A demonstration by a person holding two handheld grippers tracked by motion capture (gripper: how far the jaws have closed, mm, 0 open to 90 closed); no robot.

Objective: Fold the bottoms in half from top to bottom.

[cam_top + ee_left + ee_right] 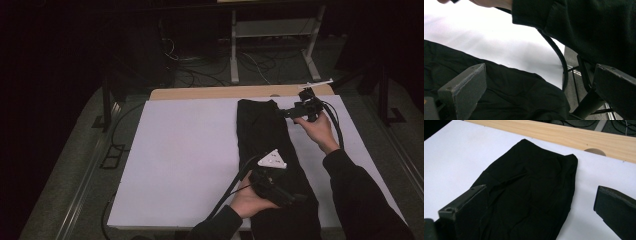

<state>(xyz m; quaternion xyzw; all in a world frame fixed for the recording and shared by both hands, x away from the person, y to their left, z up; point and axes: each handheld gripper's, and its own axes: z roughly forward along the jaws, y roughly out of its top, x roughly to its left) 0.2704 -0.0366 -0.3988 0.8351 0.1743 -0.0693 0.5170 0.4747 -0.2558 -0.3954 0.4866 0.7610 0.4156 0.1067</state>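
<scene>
garment: black cloth [267, 150], folded into a long narrow strip, creased | axis: runs from the bench's [190, 150] near edge toward its far wooden edge, right of centre | left tool [295, 199]: jaws wide apart, nothing between them, over the near end | right tool [281, 113]: jaws wide apart, empty, at the far end

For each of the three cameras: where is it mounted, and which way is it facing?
High view: above the person's side, looking forward and down on the white table; both forearms, left gripper, right gripper.
Left gripper view: along its open jaws, over the black garment toward a sleeve.
Right gripper view: along open jaws toward the garment's far end.
Shared: garment and table.
</scene>
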